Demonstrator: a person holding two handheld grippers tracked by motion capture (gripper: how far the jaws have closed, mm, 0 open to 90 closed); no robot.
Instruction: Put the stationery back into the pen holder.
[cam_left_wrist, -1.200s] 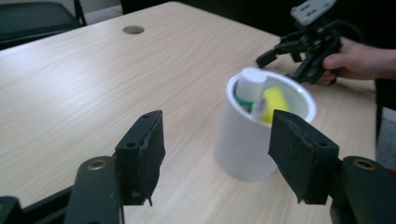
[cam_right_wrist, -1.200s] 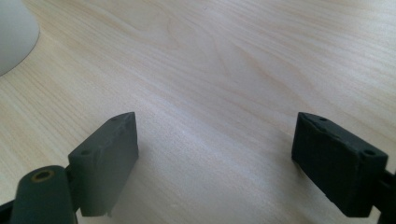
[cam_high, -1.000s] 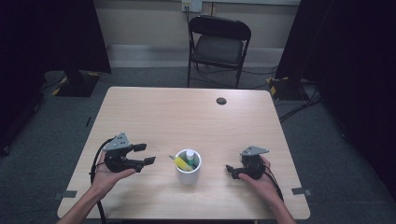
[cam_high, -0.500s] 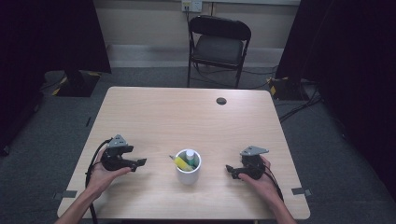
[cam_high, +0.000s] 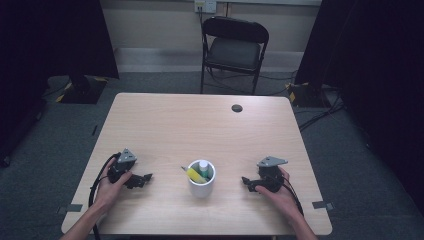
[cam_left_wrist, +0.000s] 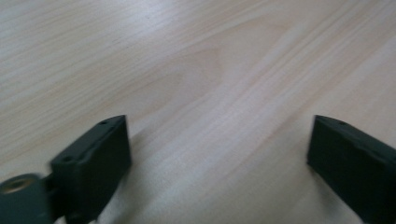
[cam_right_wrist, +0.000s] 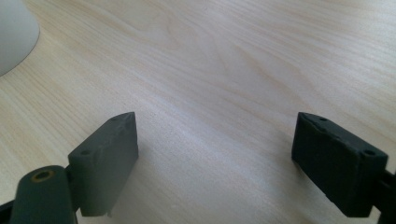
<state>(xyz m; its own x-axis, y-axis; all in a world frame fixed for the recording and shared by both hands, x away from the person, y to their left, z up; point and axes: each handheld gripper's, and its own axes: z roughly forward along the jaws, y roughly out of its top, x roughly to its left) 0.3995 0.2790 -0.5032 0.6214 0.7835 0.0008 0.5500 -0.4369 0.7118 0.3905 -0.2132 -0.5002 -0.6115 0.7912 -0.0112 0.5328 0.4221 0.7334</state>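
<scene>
A white cup (cam_high: 201, 179) stands near the table's front middle, with a yellow marker (cam_high: 194, 175) and a green-and-white one (cam_high: 203, 167) upright in it. My left gripper (cam_high: 146, 178) rests low on the wood to the cup's left, jaws pointing toward it. In the left gripper view its jaws stand wide apart over bare wood, left gripper (cam_left_wrist: 219, 158) open. My right gripper (cam_high: 246, 182) sits to the cup's right, also facing it. In the right gripper view the right gripper (cam_right_wrist: 215, 158) is open over bare wood, and the cup's white wall (cam_right_wrist: 14, 35) shows at top left.
The light wooden table (cam_high: 200, 130) has a small dark round cable hole (cam_high: 237, 108) near its far edge. A black folding chair (cam_high: 234, 47) stands beyond the table. Cables (cam_high: 320, 107) trail on the carpet at the right, dark curtains hang on both sides.
My left gripper has dropped down and drawn back toward the table's front left, now lying low on the wood. The right gripper and the cup have stayed put.
</scene>
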